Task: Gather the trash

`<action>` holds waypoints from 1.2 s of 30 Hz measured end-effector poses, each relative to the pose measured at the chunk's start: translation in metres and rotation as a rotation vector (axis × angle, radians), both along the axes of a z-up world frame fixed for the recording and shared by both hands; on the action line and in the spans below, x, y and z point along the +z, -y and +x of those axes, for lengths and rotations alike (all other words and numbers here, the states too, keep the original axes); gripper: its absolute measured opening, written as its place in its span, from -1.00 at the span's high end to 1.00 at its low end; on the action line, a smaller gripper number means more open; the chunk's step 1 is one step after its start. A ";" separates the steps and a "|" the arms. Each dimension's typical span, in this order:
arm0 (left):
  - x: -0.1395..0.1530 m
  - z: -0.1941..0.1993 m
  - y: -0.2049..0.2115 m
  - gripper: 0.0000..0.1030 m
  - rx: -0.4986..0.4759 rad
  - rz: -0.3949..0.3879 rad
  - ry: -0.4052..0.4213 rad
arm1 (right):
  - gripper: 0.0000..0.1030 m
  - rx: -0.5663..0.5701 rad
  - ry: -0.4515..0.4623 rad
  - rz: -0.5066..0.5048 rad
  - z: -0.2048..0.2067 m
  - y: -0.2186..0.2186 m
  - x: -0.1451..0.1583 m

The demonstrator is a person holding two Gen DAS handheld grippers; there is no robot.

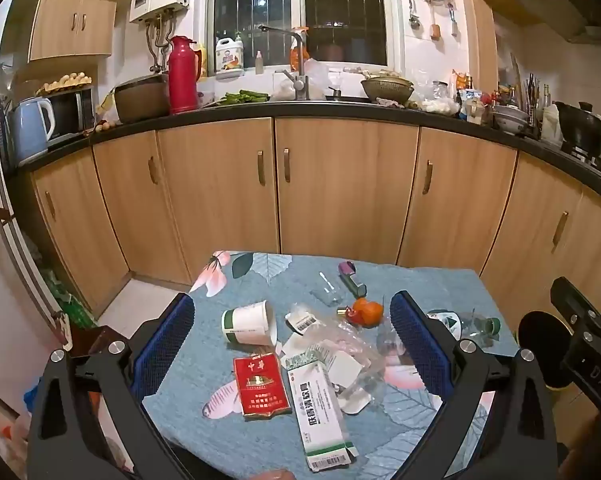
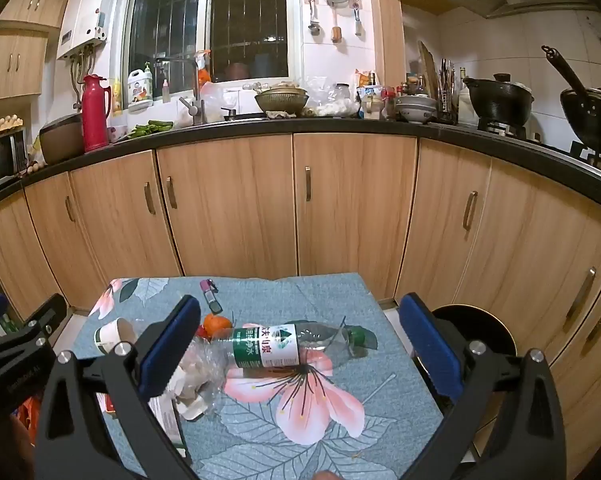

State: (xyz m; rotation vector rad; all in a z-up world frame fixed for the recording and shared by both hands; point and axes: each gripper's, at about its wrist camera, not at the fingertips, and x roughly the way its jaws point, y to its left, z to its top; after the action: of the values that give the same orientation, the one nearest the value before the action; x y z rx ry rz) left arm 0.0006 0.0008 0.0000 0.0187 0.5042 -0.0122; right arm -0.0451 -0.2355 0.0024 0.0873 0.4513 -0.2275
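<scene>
Trash lies on a small table with a blue floral cloth (image 1: 420,280). In the left wrist view I see a tipped paper cup (image 1: 250,328), a red cigarette pack (image 1: 261,386), a white-green box (image 1: 320,408), crumpled clear plastic (image 1: 352,356), an orange peel (image 1: 366,312) and a lighter (image 1: 351,278). My left gripper (image 1: 292,340) is open above them. In the right wrist view an empty plastic bottle (image 2: 284,344) lies on its side on the cloth (image 2: 340,292). My right gripper (image 2: 300,344) is open, its fingers either side of the bottle and above it.
Wooden kitchen cabinets (image 1: 340,188) stand just behind the table under a cluttered counter. A black round bin (image 2: 480,332) stands right of the table; it also shows in the left wrist view (image 1: 540,344). The right gripper's body (image 1: 588,332) is at the right edge.
</scene>
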 end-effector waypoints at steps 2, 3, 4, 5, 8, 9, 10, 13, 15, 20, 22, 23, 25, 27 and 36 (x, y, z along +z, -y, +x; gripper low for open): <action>0.000 0.000 -0.001 -0.84 -0.003 0.003 0.002 | -0.94 -0.001 0.000 -0.001 0.000 0.000 0.000; 0.001 -0.001 -0.002 -0.84 -0.005 0.001 0.003 | -0.94 -0.001 0.001 -0.001 0.000 0.001 0.001; -0.004 0.001 -0.003 -0.84 -0.004 -0.001 0.000 | -0.94 -0.001 0.002 -0.008 0.000 -0.001 0.000; -0.005 0.002 -0.004 -0.84 -0.004 -0.002 0.001 | -0.94 -0.001 0.003 -0.008 0.000 -0.001 0.001; -0.007 0.001 -0.009 -0.84 -0.004 -0.002 0.004 | -0.94 -0.001 0.003 -0.006 0.000 0.000 0.000; -0.004 0.001 -0.002 -0.84 -0.004 0.006 -0.008 | -0.94 0.000 0.004 -0.008 -0.001 -0.001 0.001; -0.004 0.001 -0.003 -0.84 -0.005 0.006 -0.007 | -0.94 0.001 0.004 -0.008 -0.001 -0.001 0.001; -0.004 0.002 -0.002 -0.84 -0.006 0.009 -0.008 | -0.94 0.002 0.004 -0.010 -0.001 -0.001 0.001; -0.002 0.001 -0.001 -0.84 -0.003 0.010 -0.009 | -0.94 0.000 0.004 -0.007 -0.001 -0.001 0.001; -0.003 0.000 -0.001 -0.84 -0.005 0.010 -0.008 | -0.94 0.000 0.005 -0.009 -0.001 -0.001 0.001; -0.003 0.000 0.000 -0.84 -0.004 0.010 -0.008 | -0.94 -0.001 0.006 -0.009 -0.001 -0.001 0.001; -0.003 0.000 -0.001 -0.84 -0.005 0.011 -0.008 | -0.94 -0.001 0.006 -0.010 -0.001 -0.001 0.001; -0.005 0.002 -0.002 -0.84 -0.005 0.010 -0.006 | -0.94 -0.001 0.006 -0.010 -0.001 -0.001 0.001; -0.004 0.002 -0.001 -0.84 -0.003 0.011 -0.008 | -0.94 -0.001 0.006 -0.009 -0.001 -0.001 0.001; -0.005 0.000 -0.001 -0.84 -0.005 0.014 -0.007 | -0.94 -0.001 0.005 -0.009 0.000 -0.001 0.001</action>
State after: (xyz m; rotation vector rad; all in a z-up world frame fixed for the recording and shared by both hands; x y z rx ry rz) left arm 0.0001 0.0014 -0.0050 0.0337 0.5111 -0.0131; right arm -0.0456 -0.2341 0.0029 0.0791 0.4450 -0.2298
